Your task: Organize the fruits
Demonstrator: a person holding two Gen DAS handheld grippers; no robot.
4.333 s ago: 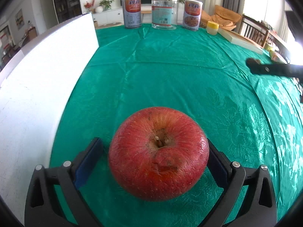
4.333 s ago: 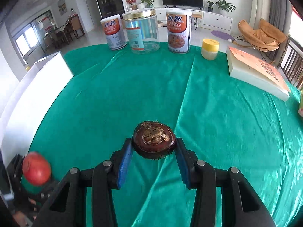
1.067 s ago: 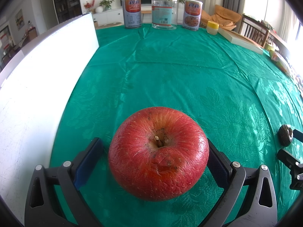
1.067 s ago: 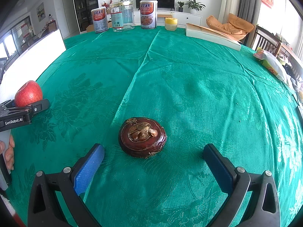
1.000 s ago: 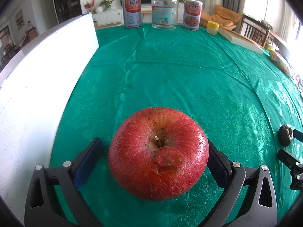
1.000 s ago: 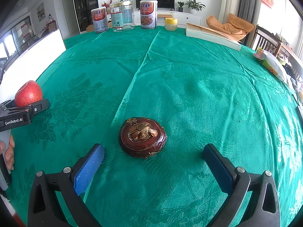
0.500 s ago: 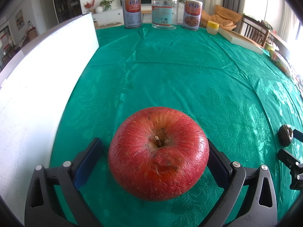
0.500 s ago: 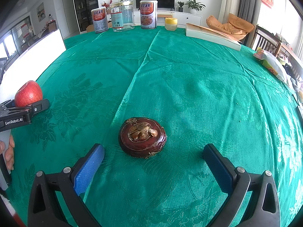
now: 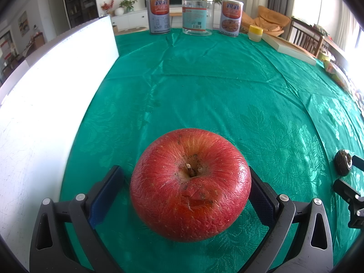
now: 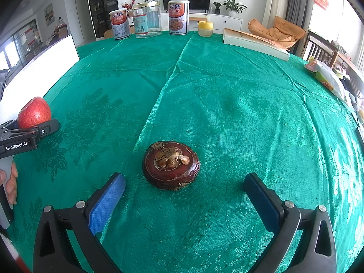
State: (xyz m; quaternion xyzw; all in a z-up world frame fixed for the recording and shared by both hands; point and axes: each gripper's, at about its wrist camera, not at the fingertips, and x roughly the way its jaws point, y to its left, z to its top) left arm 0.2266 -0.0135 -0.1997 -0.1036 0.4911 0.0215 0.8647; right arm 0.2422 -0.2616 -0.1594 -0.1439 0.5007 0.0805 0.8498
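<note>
**Left fingers around the apple, right fingers wide by the brown fruit**

The left gripper (image 9: 186,195) has a red apple (image 9: 190,184) between its blue pads (image 9: 105,195). The right-hand pad touches the apple's side; a narrow gap shows at the left-hand pad, so whether the apple is truly clamped cannot be told. The apple sits stem end toward the camera, over the green cloth (image 9: 204,86). Left of these fingers runs a white board (image 9: 45,95). Far ahead of them stand two cans (image 9: 158,14) with a clear jar (image 9: 197,14) between, and a yellow-lidded tub (image 9: 255,33) to the right.

The right gripper (image 10: 184,202) is spread wide, its pads (image 10: 107,202) touching nothing. A dark brown round fruit (image 10: 171,165) lies on the cloth just ahead of the fingertips, nearer the left pad and clear of both. Well off to the left of these fingers the left gripper appears with the apple, a hand (image 10: 9,182) on its grip. Far ahead on the right lies a flat box (image 10: 254,43).
</note>
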